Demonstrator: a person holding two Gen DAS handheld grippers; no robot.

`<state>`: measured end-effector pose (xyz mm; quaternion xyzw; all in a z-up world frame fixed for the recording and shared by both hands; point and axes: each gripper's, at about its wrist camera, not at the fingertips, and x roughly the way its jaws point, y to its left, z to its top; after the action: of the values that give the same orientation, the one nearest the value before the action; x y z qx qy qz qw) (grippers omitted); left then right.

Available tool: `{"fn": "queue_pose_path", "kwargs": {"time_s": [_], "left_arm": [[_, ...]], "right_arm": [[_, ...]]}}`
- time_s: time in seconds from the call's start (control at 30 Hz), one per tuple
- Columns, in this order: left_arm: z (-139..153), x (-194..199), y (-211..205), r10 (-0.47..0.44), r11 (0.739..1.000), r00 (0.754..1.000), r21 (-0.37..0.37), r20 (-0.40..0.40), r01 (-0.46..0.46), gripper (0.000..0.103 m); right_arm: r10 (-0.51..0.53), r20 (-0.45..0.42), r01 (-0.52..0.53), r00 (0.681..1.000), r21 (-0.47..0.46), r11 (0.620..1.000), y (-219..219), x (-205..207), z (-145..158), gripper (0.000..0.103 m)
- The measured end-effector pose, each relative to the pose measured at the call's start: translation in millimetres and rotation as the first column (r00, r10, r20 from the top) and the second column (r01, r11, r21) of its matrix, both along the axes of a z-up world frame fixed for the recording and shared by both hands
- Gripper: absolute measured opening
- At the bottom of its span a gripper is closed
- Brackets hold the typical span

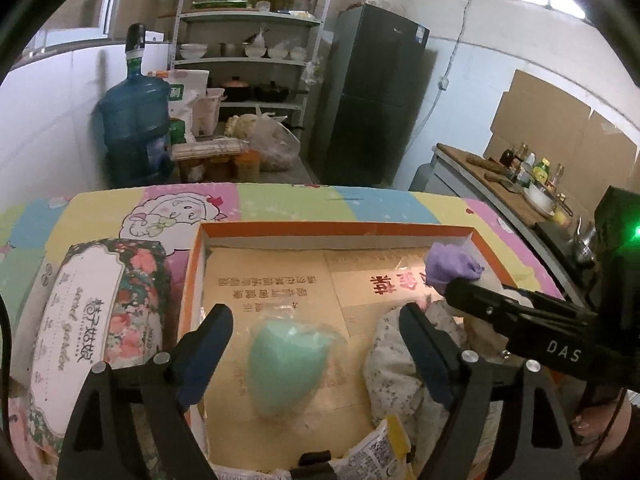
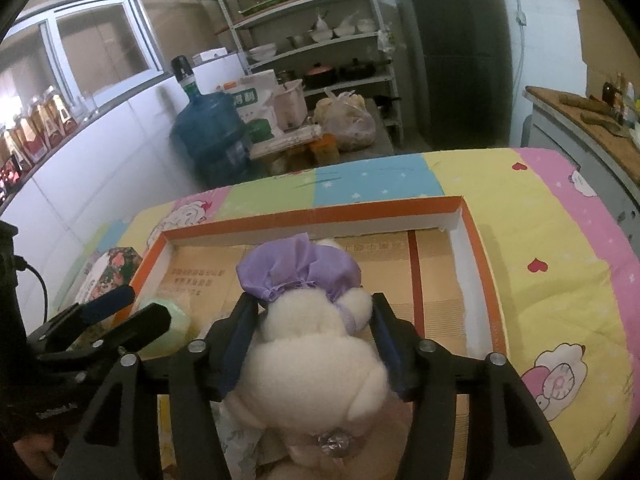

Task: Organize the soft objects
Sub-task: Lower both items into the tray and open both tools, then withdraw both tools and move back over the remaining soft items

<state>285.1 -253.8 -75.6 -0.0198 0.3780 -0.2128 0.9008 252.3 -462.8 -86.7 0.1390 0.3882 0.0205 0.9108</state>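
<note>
An orange-rimmed cardboard box (image 1: 332, 229) lies on the table. Inside it a mint-green soft object in clear wrap (image 1: 282, 368) lies between the fingers of my open left gripper (image 1: 316, 316), which hovers over it without touching. A floral fabric item (image 1: 394, 364) lies in the box to its right. My right gripper (image 2: 314, 312) is shut on a white plush toy with a purple cap (image 2: 316, 328) and holds it over the box (image 2: 320, 216). The right gripper and plush cap (image 1: 450, 266) show at the right of the left wrist view.
A floral tissue pack (image 1: 96, 320) lies left of the box on the cartoon-print tablecloth (image 1: 280, 200). A snack packet (image 1: 372, 452) sits at the box's near edge. Beyond the table stand a water jug (image 1: 134, 128), shelves (image 1: 248, 64), a fridge (image 1: 372, 92) and a counter (image 1: 504, 184).
</note>
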Motion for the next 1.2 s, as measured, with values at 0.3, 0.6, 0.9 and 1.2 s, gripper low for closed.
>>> {"fn": "queue_pose_path", "kwargs": {"time_s": [0.3,0.6,0.9,1.2], "left_arm": [[15,-14,12,0.018,0.999,0.998,-0.031,0.067,-0.016,0.085],[37,-40,26,0.012,0.999,0.987,-0.04,0.161,-0.005,0.085],[54,-63,46,0.023,1.0,0.973,-0.026,0.23,-0.018,0.085],[69,-88,78,0.05,0.998,0.957,-0.042,0.286,-0.039,0.085]], "right_arm": [[0.001,0.031,-0.002,1.0,0.012,1.0,2,-5,3,0.074],[-0.034,0.089,0.032,0.995,0.014,0.999,0,-21,15,0.074],[-0.04,0.138,0.043,0.99,-0.017,0.999,9,-42,37,0.075],[-0.019,0.206,0.03,0.978,-0.051,0.998,38,-74,66,0.075]]}}
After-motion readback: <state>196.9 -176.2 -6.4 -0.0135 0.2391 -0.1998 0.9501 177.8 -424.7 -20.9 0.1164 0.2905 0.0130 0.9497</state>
